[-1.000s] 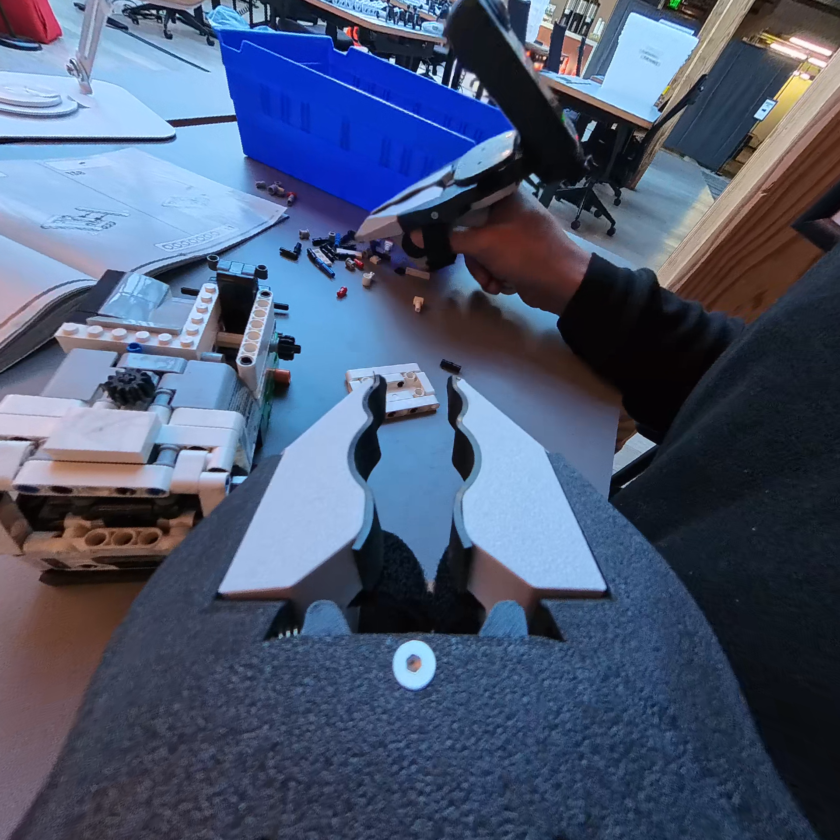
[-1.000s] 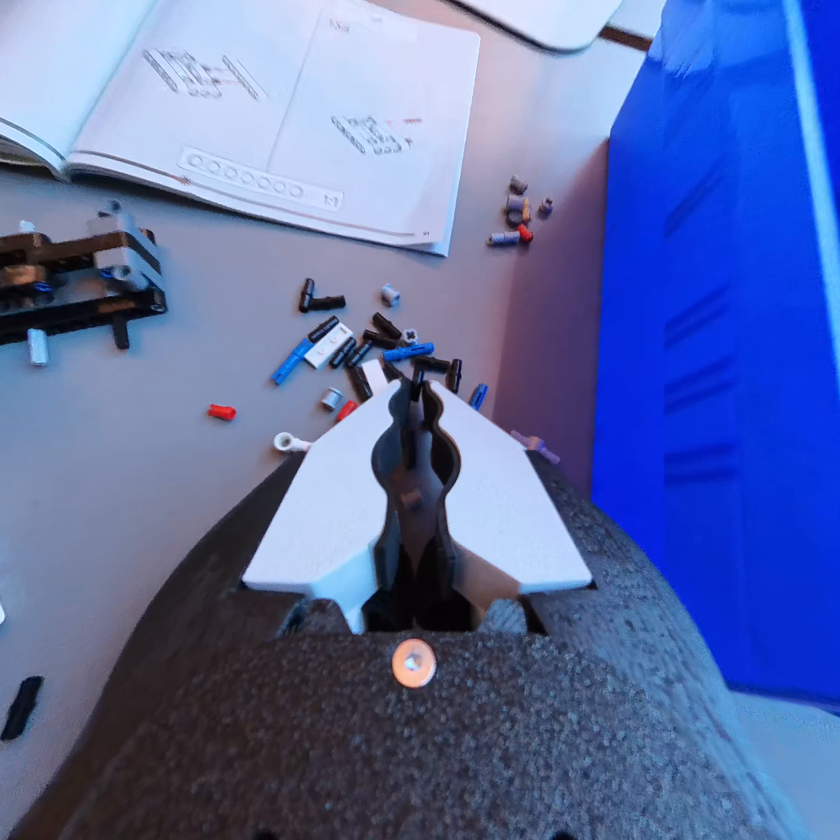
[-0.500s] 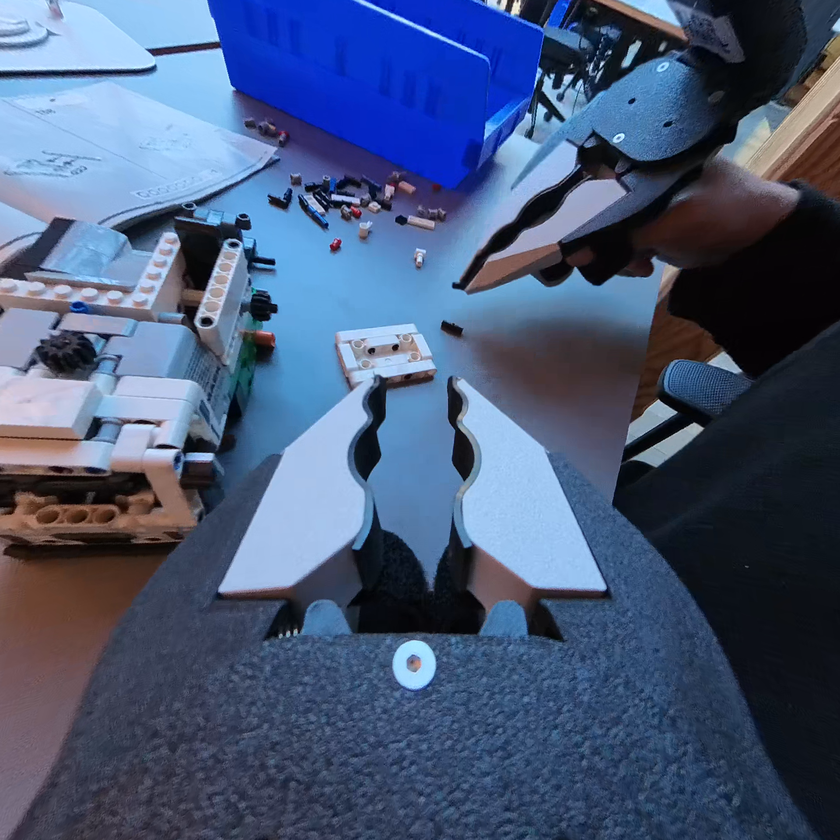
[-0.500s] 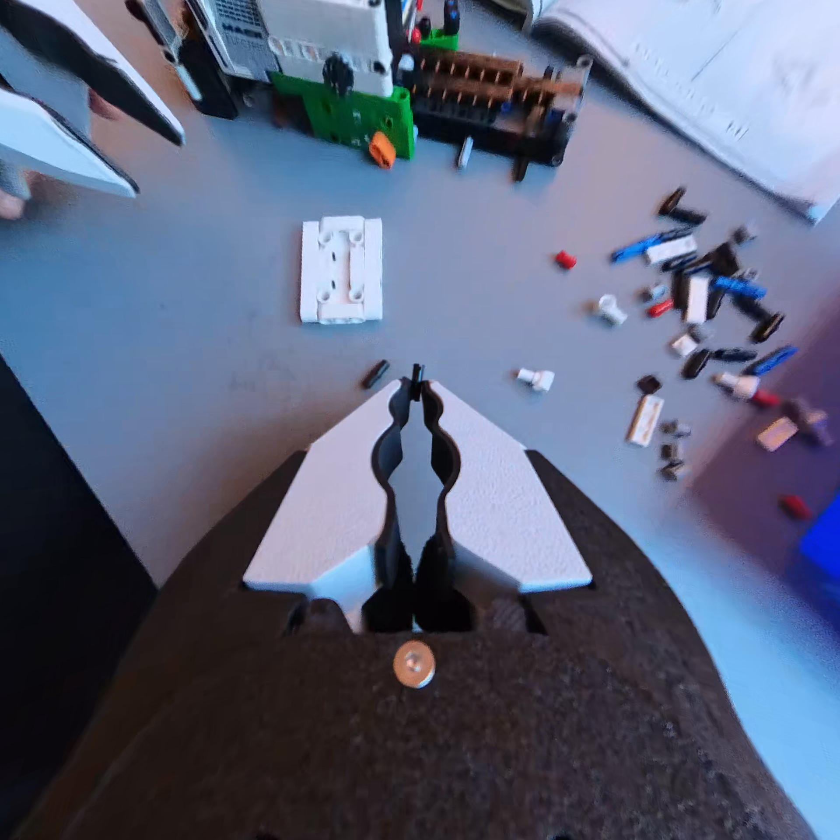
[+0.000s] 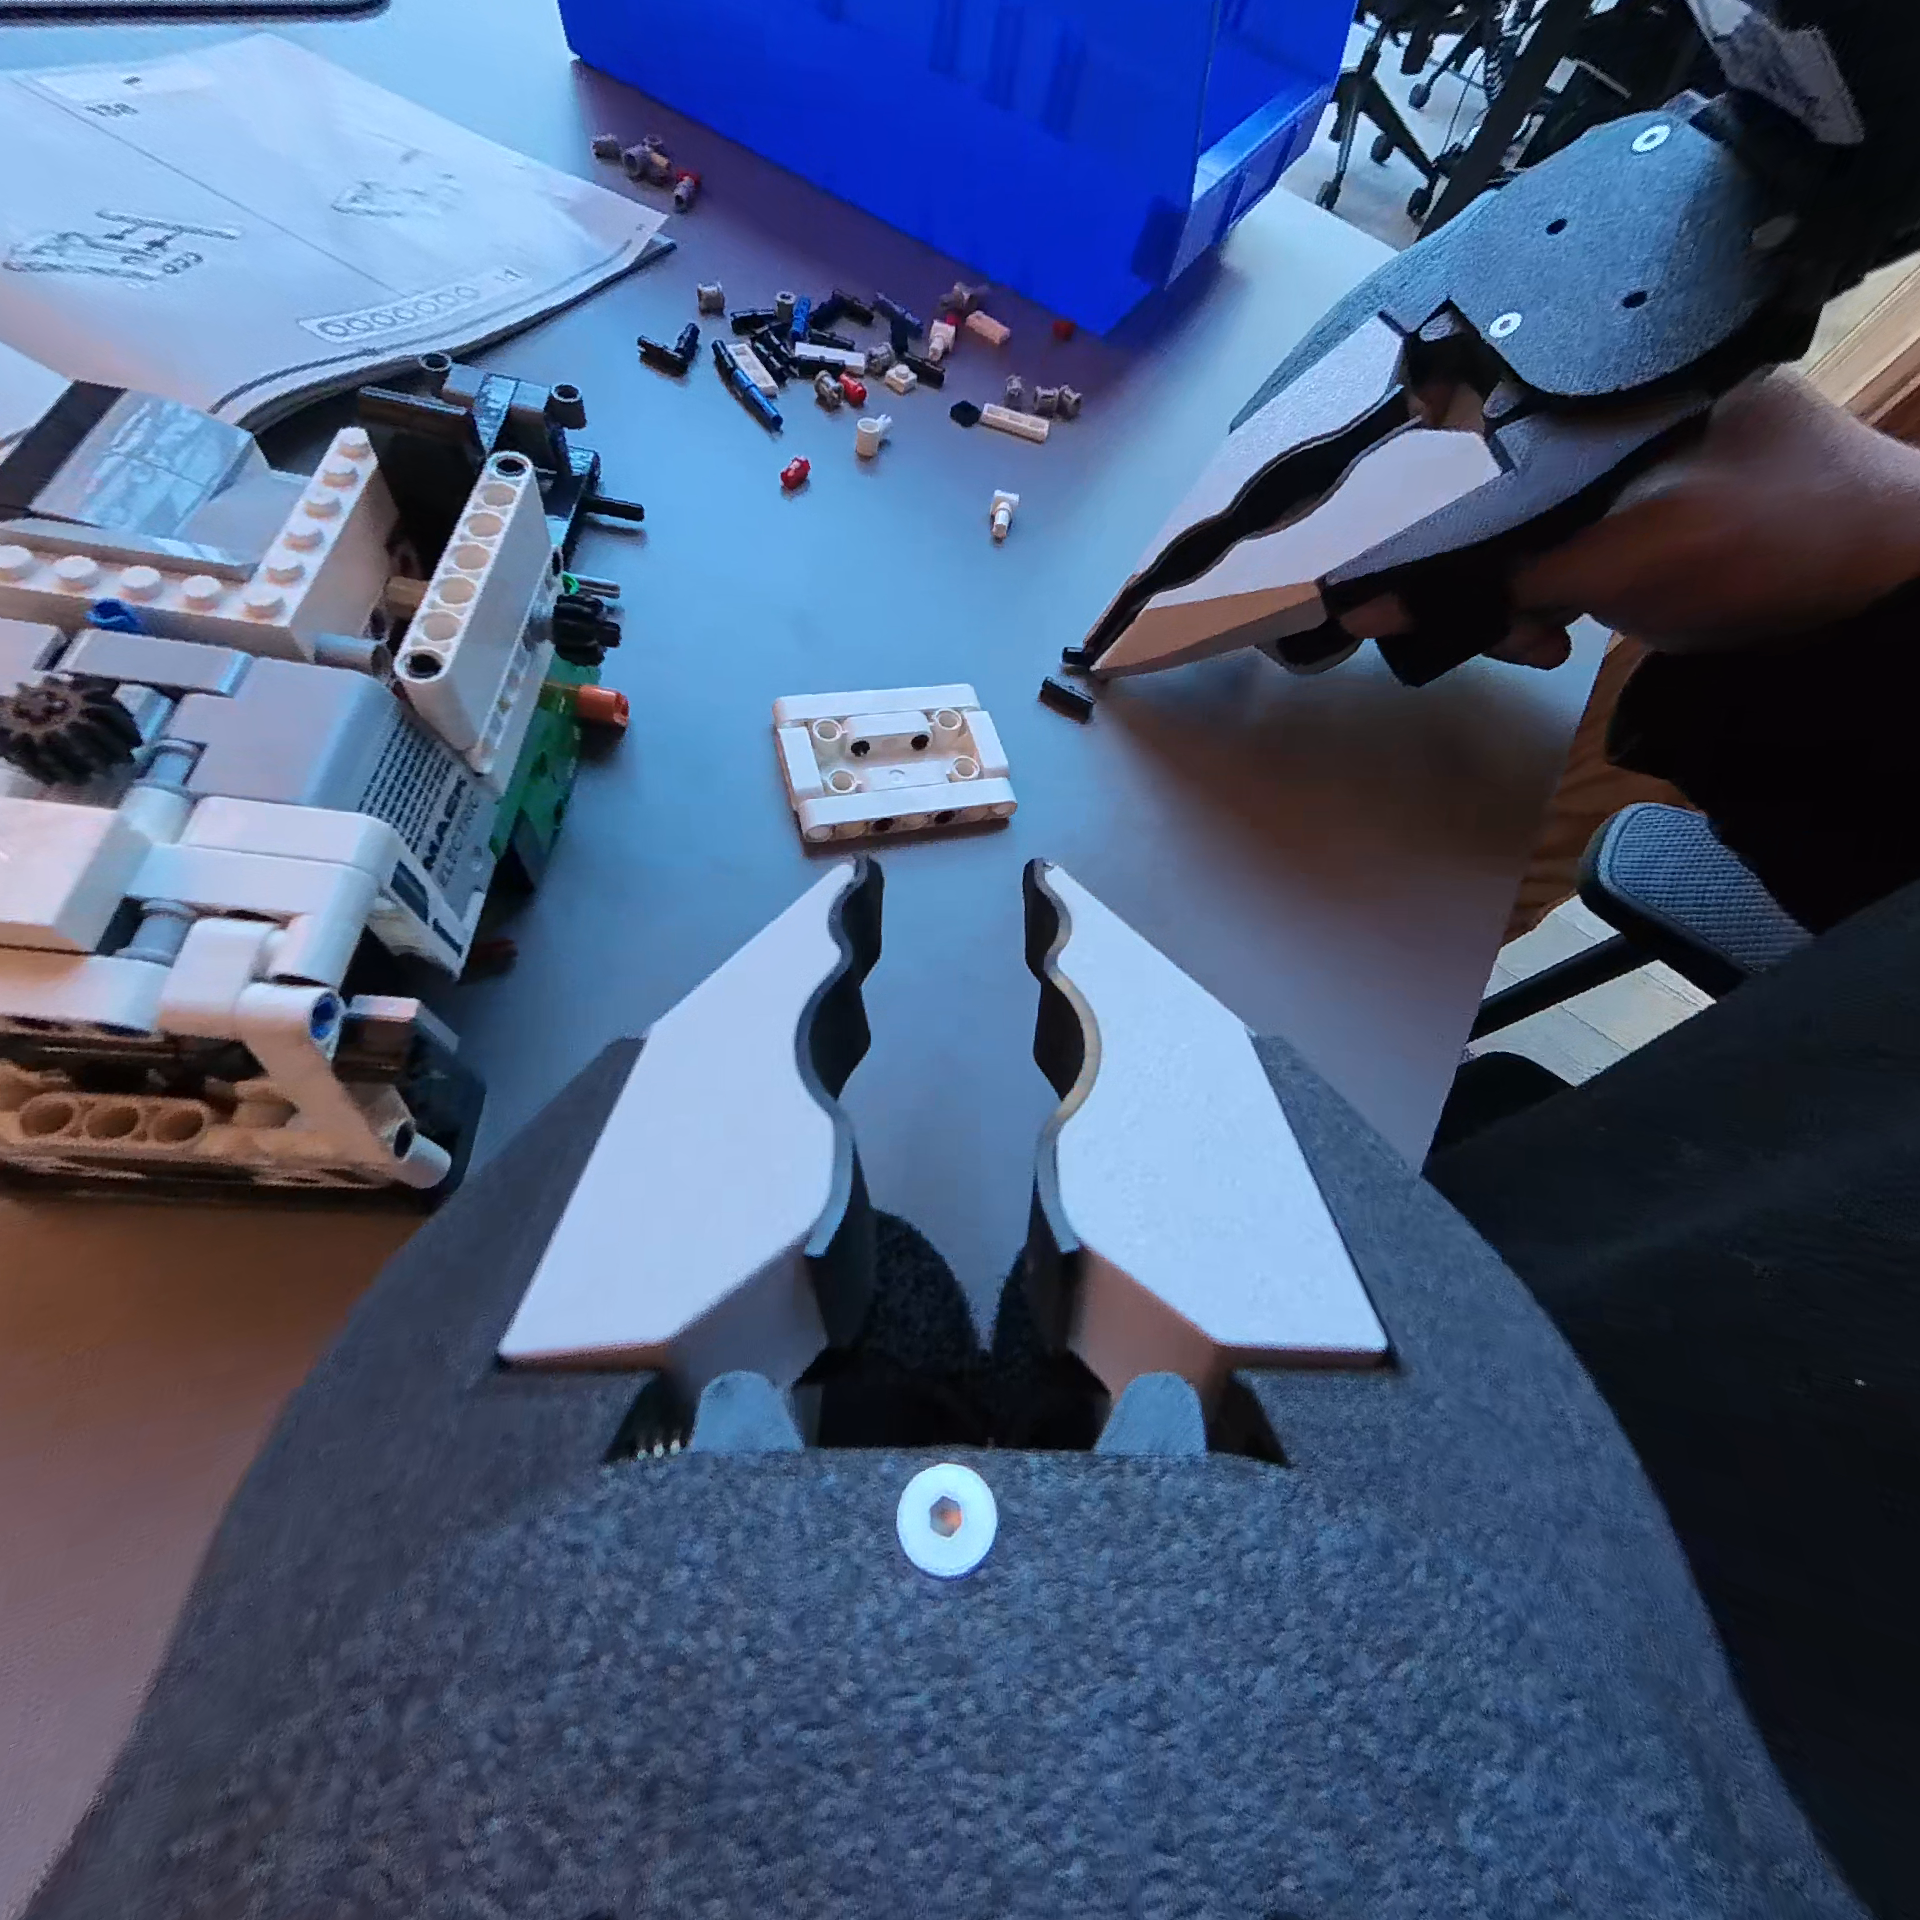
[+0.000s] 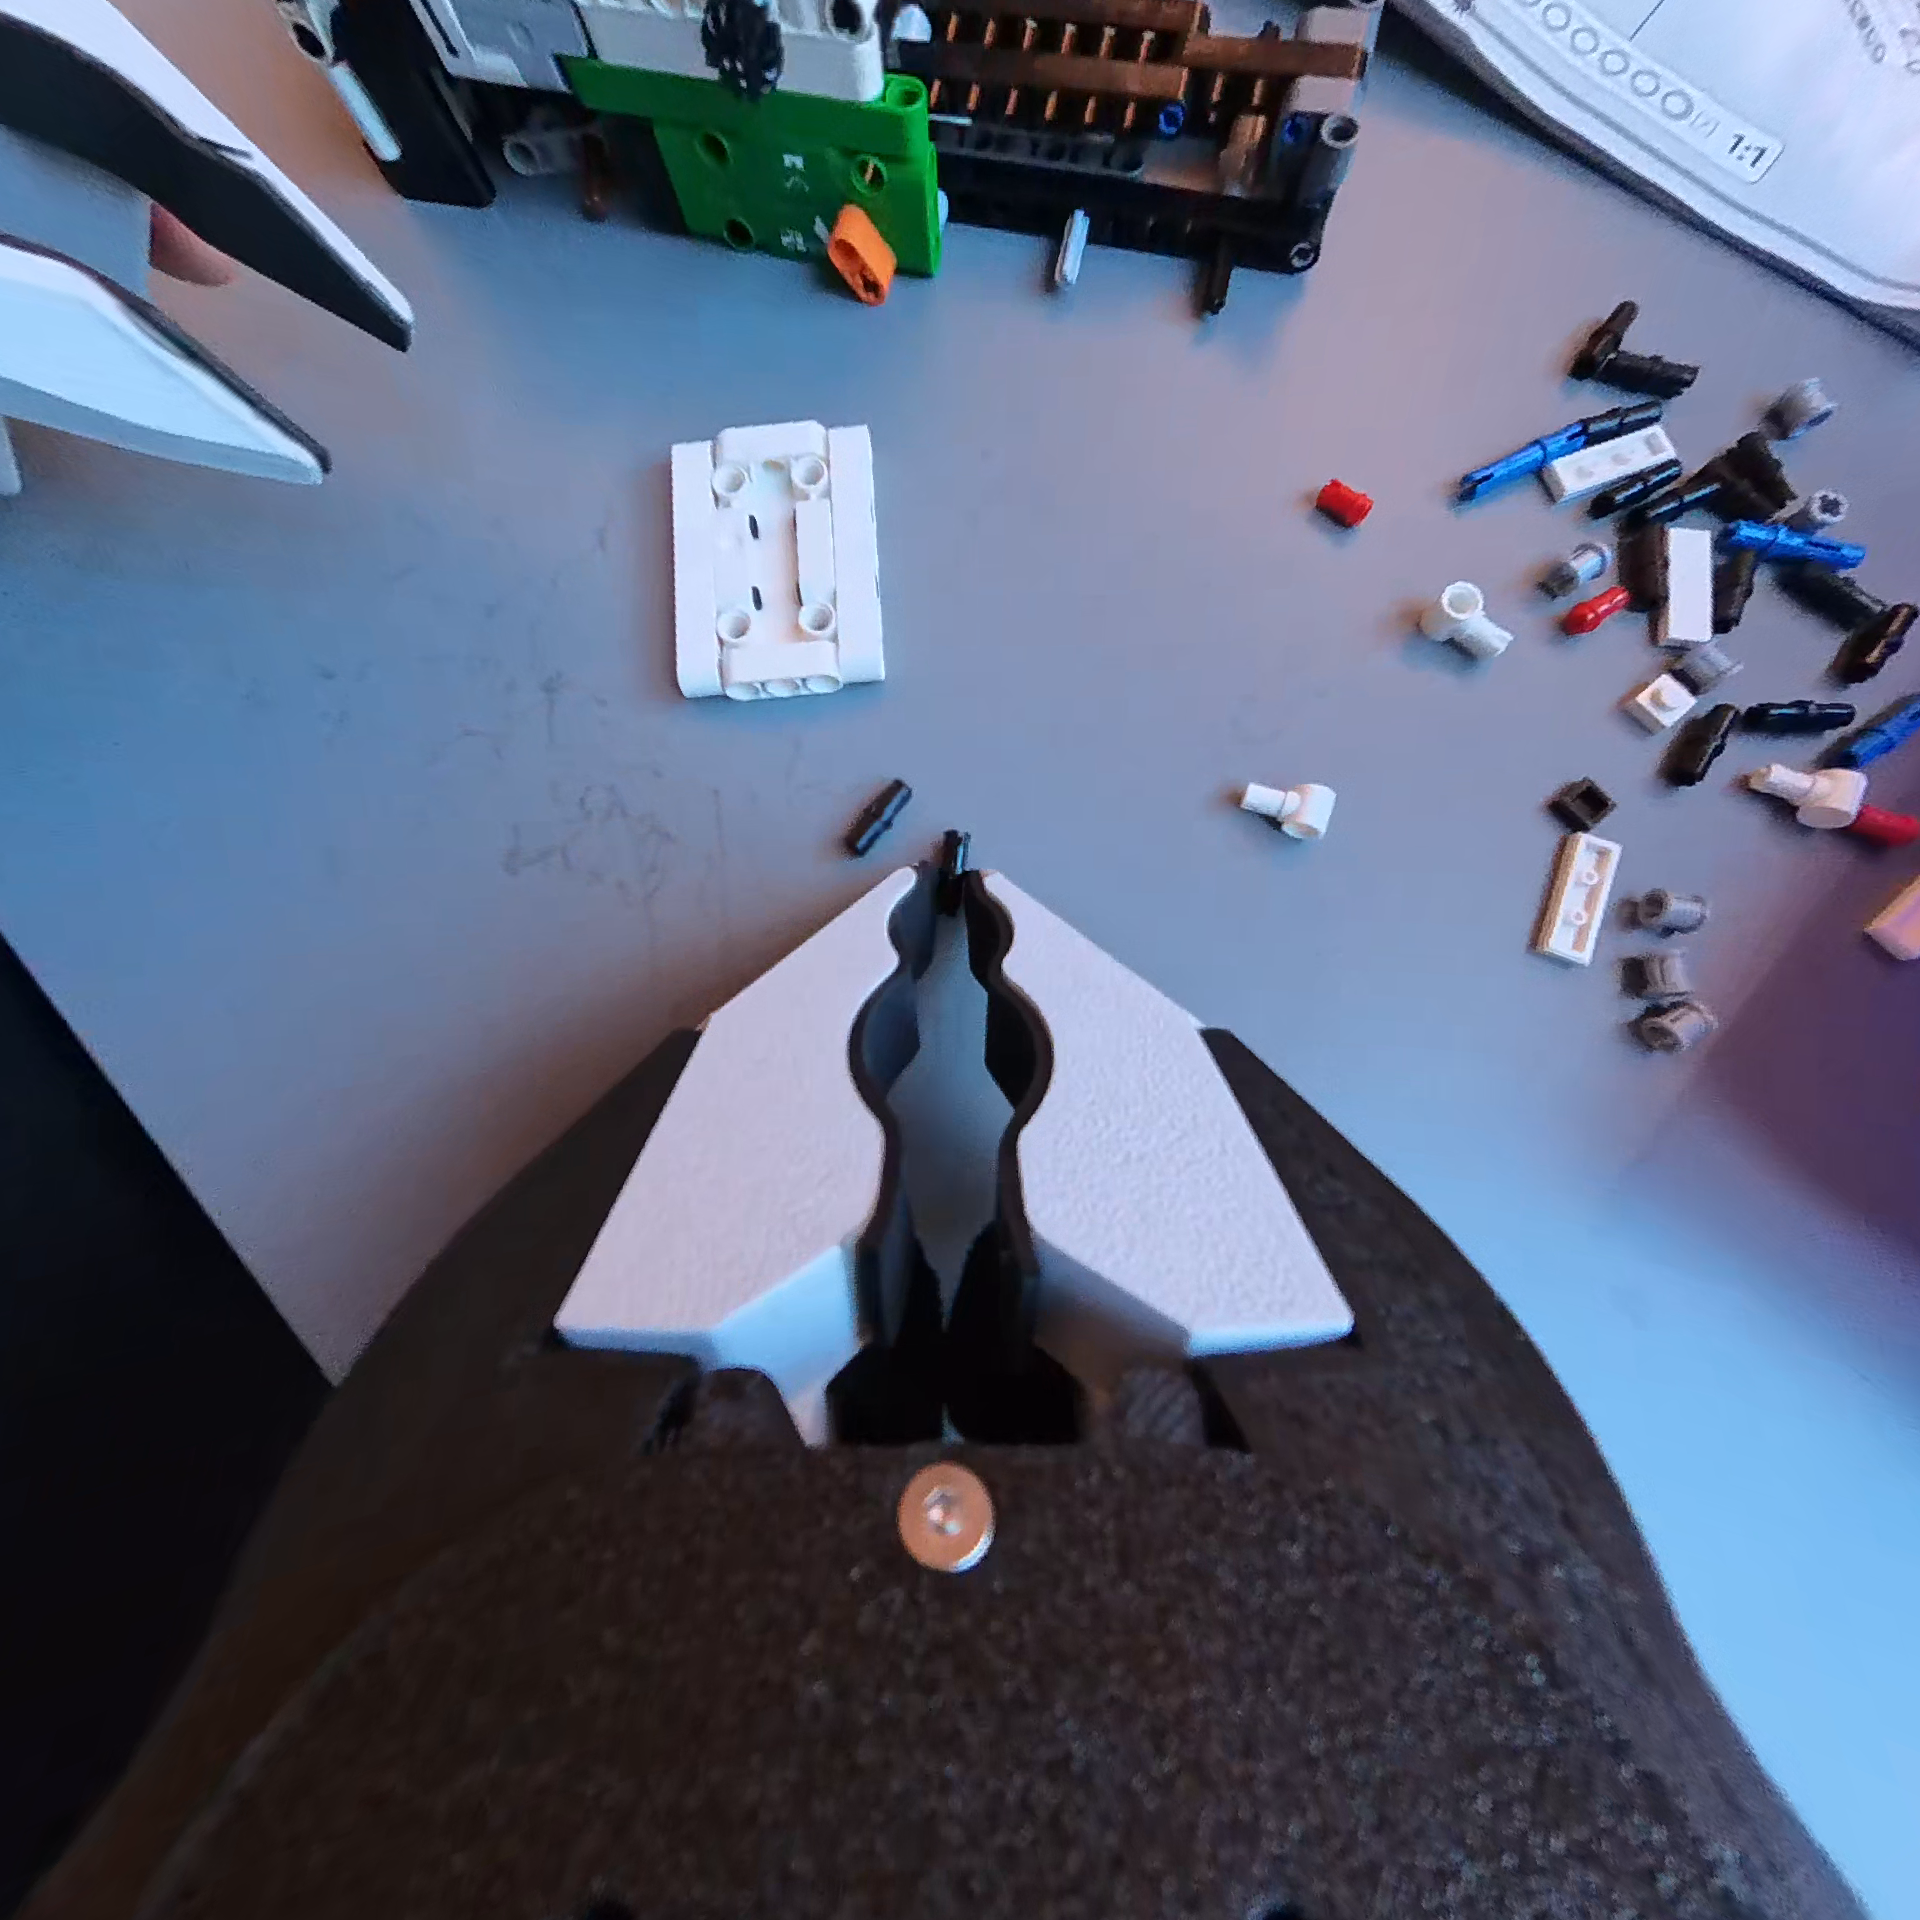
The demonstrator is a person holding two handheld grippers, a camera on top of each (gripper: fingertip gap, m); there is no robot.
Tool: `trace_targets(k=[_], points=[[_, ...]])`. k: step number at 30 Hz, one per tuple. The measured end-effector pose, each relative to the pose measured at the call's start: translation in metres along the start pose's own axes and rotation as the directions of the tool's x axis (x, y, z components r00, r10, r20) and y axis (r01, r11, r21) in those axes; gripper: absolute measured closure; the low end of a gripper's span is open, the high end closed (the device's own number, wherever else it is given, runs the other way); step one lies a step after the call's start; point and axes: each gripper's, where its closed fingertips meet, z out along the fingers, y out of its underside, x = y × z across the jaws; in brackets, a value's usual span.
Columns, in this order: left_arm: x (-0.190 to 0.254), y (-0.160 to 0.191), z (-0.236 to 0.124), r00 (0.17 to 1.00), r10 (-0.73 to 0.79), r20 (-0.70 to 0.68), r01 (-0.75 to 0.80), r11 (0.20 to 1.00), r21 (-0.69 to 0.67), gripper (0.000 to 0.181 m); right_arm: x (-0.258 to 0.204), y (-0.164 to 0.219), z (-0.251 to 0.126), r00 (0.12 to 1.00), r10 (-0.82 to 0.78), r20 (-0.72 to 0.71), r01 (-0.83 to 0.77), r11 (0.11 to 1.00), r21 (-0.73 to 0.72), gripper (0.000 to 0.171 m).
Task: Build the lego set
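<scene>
Right gripper point(image 6: 951, 878) pinching a tiny black plastic pin point(image 6: 952, 854) at its tips.
Left gripper point(image 5: 951, 883) gapes wide near the flat white studded panel point(image 5: 894, 762); glossy blue plastic bin point(image 5: 966, 135) behind, contents hidden.

Both wrist cameras look down close over the table, sharing the white plate point(image 5: 894, 762) point(image 6: 777, 558) between them.

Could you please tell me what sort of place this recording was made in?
Probably a shared office or workshop: office chairs stand in the background, and the grey table holds a blue bin, an instruction booklet and loose pieces.
</scene>
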Motion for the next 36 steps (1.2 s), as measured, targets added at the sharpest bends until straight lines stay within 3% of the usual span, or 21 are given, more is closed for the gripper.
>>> trace_targets(k=[6,15,28,36], points=[[-0.005,0.004,0.011,0.999,-0.034,0.042,0.036,0.998,-0.045,0.148,-0.002,-0.005,0.003,1.0,0.015,0.014,-0.016,1.0,0.022,0.162],[-0.018,0.004,0.052,0.979,0.069,0.194,-0.038,0.986,-0.162,0.112,0.011,-0.019,-0.013,0.993,0.106,0.042,-0.111,0.983,0.146,0.157],[-0.021,0.003,0.067,0.961,0.087,0.262,-0.031,0.977,-0.209,0.122,0.009,-0.019,-0.02,0.988,0.103,0.119,-0.126,0.97,0.209,0.158],[-0.021,-0.003,0.063,0.968,0.089,0.233,-0.048,0.984,-0.173,0.123,0.042,-0.046,-0.018,0.99,0.139,0.033,-0.143,0.941,0.307,0.158]])
